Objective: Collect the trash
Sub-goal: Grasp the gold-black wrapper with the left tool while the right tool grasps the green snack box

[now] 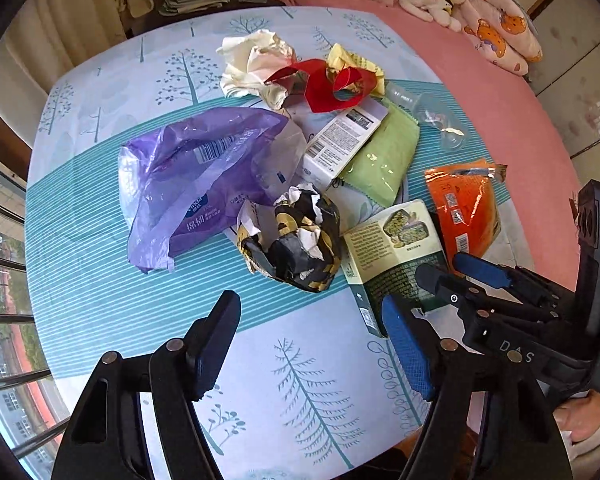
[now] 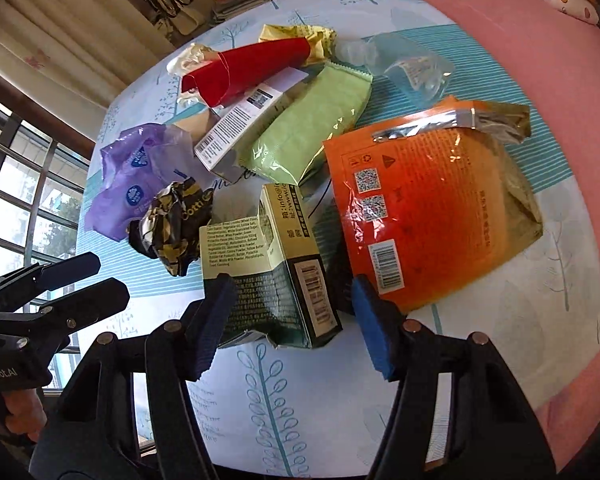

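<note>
Fingers [image 2: 216, 320] of right gripper [image 2: 296, 328] straddle the green box [image 2: 276, 280], open; left gripper [image 1: 312, 344] open, idle. Close squarely across the box's walls.

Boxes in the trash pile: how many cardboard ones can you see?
2. The green box lies nearest, between the open right claw fingers. The white box sits farther back, beside the light green pouch. Others may hide underneath.
</note>
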Demonstrator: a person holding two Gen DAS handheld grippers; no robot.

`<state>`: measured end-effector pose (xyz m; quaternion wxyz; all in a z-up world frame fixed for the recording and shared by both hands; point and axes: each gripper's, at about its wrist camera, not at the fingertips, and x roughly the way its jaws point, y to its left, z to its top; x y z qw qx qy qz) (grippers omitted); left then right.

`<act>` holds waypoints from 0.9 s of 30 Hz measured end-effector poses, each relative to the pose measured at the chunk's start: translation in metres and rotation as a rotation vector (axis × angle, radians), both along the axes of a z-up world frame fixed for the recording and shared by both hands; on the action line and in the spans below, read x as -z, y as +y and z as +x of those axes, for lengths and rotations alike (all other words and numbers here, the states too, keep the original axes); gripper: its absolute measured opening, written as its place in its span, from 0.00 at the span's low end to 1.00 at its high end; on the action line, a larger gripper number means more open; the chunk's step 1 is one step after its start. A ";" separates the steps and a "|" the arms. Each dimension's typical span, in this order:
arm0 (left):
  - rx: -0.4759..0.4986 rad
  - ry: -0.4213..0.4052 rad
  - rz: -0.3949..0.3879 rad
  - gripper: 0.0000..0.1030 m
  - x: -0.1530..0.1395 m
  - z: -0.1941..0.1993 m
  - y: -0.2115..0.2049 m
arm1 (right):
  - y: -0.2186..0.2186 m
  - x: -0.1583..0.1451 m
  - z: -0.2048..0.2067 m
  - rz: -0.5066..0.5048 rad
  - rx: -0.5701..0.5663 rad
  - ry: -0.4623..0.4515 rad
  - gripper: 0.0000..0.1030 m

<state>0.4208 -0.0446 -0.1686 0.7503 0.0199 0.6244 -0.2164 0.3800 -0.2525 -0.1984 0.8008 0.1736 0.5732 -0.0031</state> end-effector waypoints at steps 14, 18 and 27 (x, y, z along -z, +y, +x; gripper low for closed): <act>0.066 0.109 0.020 0.72 0.051 0.050 -0.019 | 0.013 0.030 0.023 -0.035 -0.017 0.065 0.29; 0.076 0.101 0.032 0.66 0.056 0.056 -0.022 | 0.018 0.026 0.021 -0.033 -0.023 0.057 0.24; 0.111 0.053 0.017 0.42 0.046 0.056 -0.025 | 0.034 0.007 0.010 -0.051 -0.027 0.031 0.21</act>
